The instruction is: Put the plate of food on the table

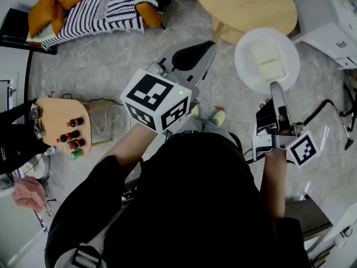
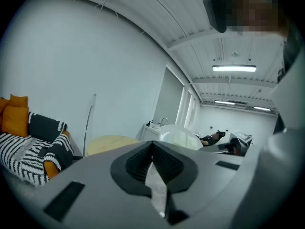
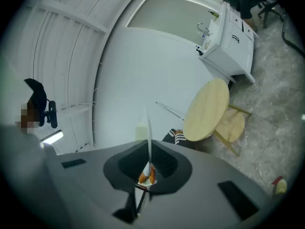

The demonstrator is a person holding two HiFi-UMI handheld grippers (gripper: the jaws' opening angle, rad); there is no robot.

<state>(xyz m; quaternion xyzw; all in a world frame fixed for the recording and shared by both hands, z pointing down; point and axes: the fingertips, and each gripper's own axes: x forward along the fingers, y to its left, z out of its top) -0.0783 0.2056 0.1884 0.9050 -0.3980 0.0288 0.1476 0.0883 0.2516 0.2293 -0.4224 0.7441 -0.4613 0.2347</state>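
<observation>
I'm mid-carry. My right jaws (image 1: 274, 87) are clamped on the near rim of the plate of food (image 1: 245, 66), which is held out at 1 o'clock, short of the round counter (image 1: 245, 4) at 12. Next I'd reach forward and lower it flat. My left jaws (image 1: 192, 57) are closed, empty and tipped slightly down.

striped blanket (image 1: 106, 7) top-left | bottles (image 1: 72, 135) on wooden board (image 1: 56, 113) | white cabinet (image 1: 329, 15)
</observation>
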